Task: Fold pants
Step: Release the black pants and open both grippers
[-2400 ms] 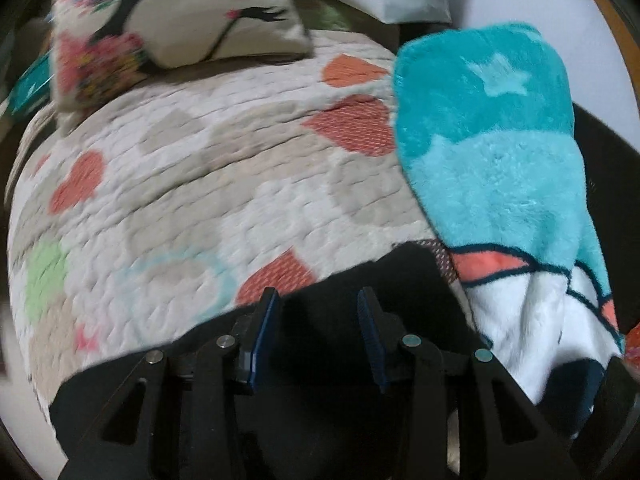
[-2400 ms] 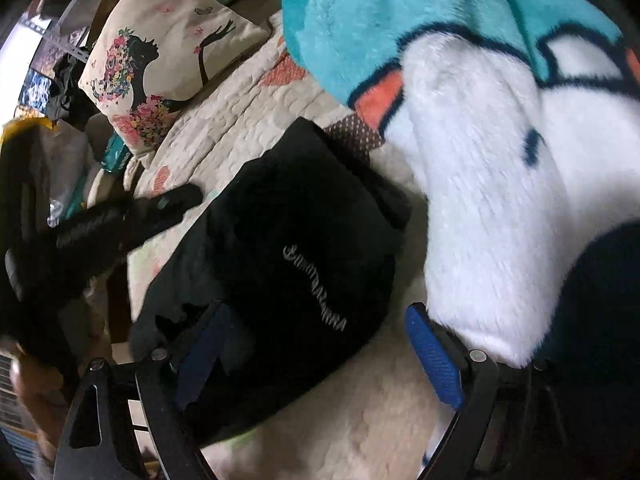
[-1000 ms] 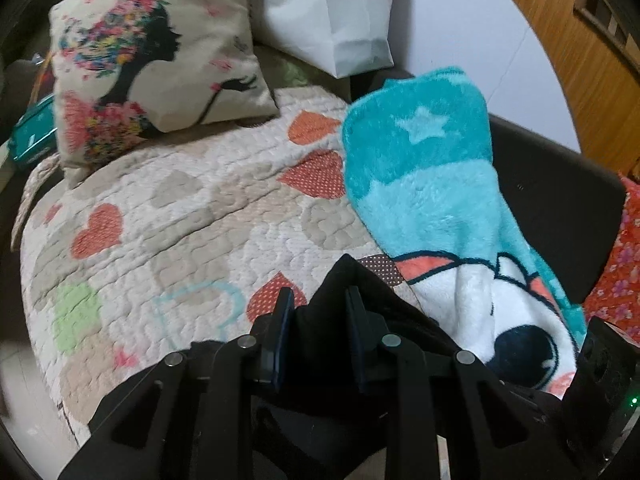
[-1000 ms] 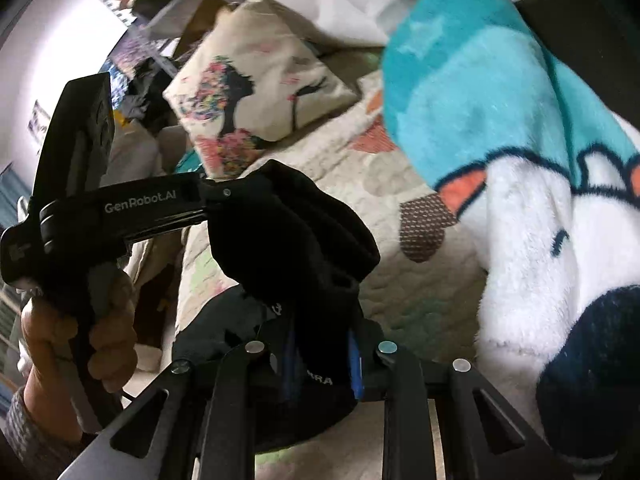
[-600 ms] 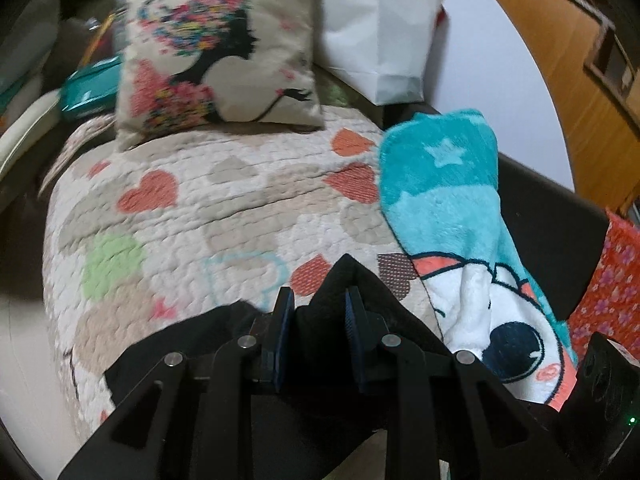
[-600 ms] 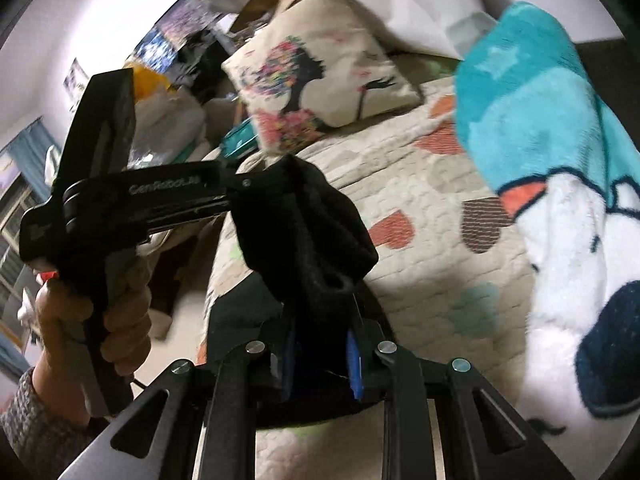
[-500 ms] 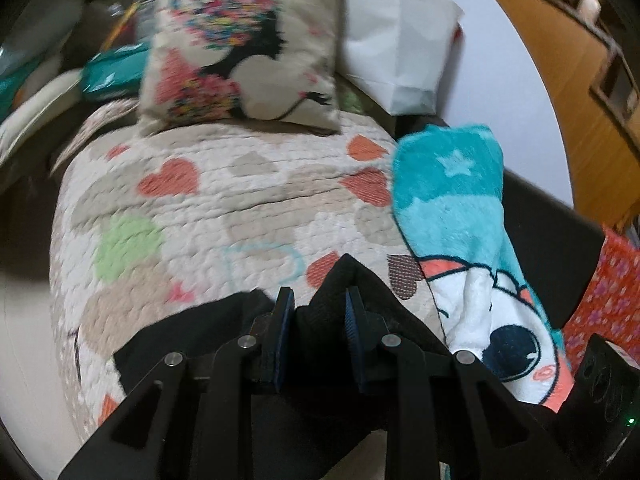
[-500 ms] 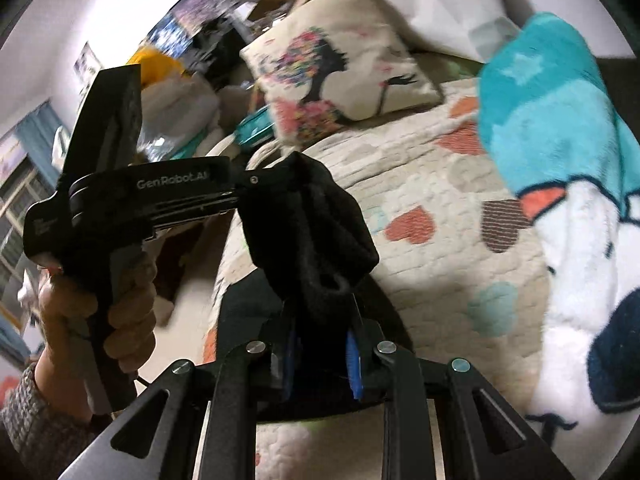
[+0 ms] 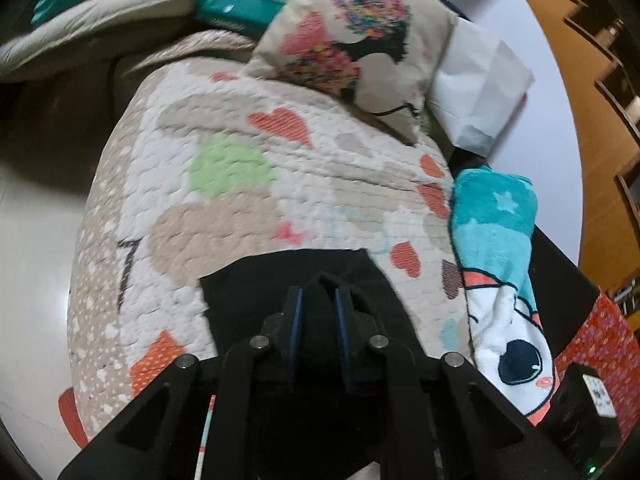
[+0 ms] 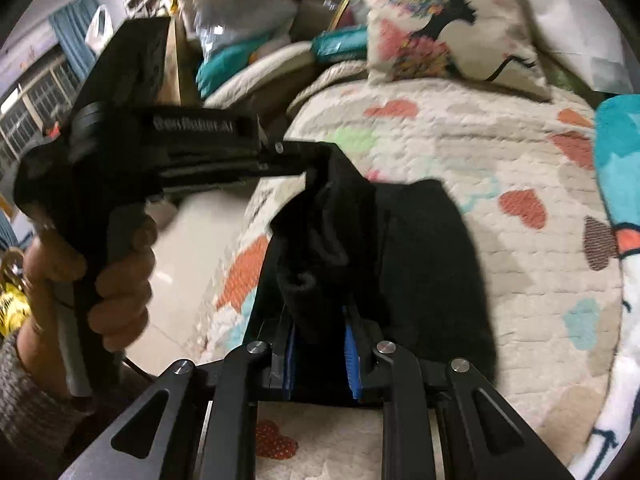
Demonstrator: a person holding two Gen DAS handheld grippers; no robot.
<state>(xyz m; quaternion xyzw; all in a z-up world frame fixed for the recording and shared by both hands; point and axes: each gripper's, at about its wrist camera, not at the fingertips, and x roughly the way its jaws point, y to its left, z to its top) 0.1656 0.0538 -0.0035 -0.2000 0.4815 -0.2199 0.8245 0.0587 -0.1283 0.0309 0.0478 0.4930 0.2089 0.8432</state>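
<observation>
Over the quilt (image 9: 240, 200), left claw (image 9: 318, 308) and right claw (image 10: 320, 336) each clench the black pants (image 10: 420, 260).

Bare quilt (image 9: 248, 184) lies ahead; pillow (image 9: 360, 32) and plush blanket (image 9: 496, 240) hem it in.

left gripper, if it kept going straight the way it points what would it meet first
The left gripper, shut on the black pants, points across the heart quilt. Past the pants, it would probably meet the quilt first, then the printed pillow further back; depth is unclear.
</observation>
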